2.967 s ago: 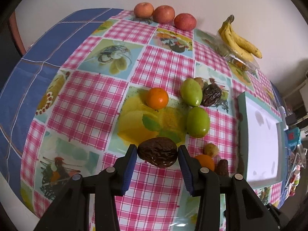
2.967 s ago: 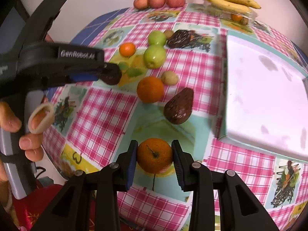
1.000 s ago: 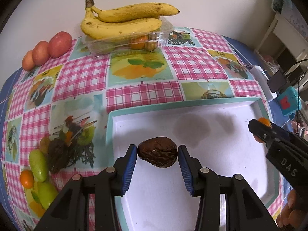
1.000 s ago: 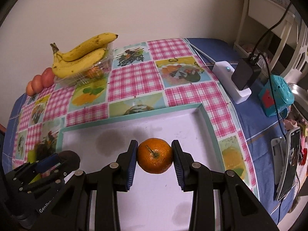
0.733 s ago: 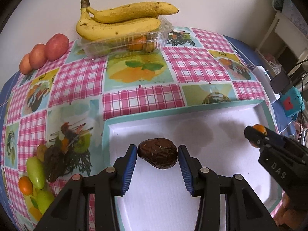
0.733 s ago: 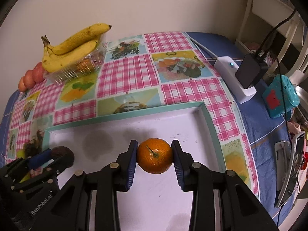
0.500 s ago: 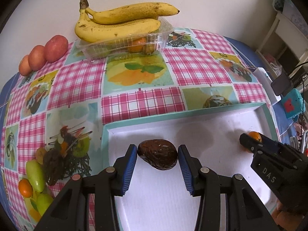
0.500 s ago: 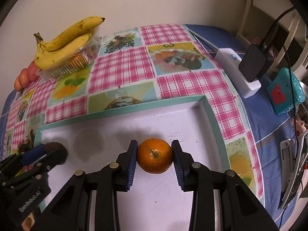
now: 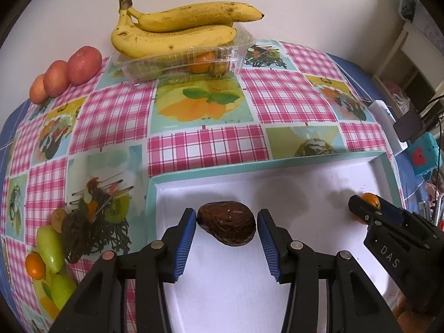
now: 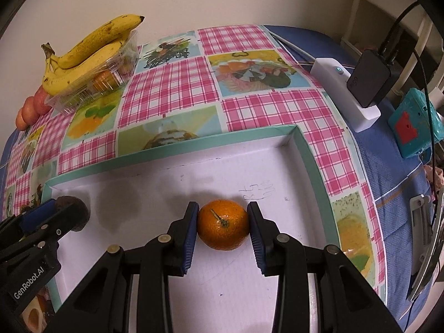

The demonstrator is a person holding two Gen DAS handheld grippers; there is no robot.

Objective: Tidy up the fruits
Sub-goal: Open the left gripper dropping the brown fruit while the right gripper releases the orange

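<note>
My left gripper [image 9: 227, 226] holds a dark brown avocado [image 9: 227, 226] low over the left part of a white tray with a teal rim [image 9: 249, 165]; its jaws have eased slightly, with a thin gap on the right side. My right gripper [image 10: 222, 229] is shut on an orange [image 10: 222, 228] low over the tray's right part [image 10: 302, 144]. Each gripper shows in the other's view, the right [image 9: 366, 208] and the left [image 10: 66, 208]. Green fruits [image 9: 51, 245], a small orange [image 9: 34, 264] and a dark fruit [image 9: 73, 229] lie on the tablecloth left of the tray.
Bananas [image 9: 177, 29] rest on a clear plastic box [image 9: 183, 61] at the back by the wall. Three red apples [image 9: 65, 73] sit at the back left. A white charger with black adapter [image 10: 355, 88] and a teal device [image 10: 413, 125] lie right of the tray.
Both grippers carried their fruits from the tablecloth to over the tray and sank lower. The left jaws have opened slightly around the avocado.
</note>
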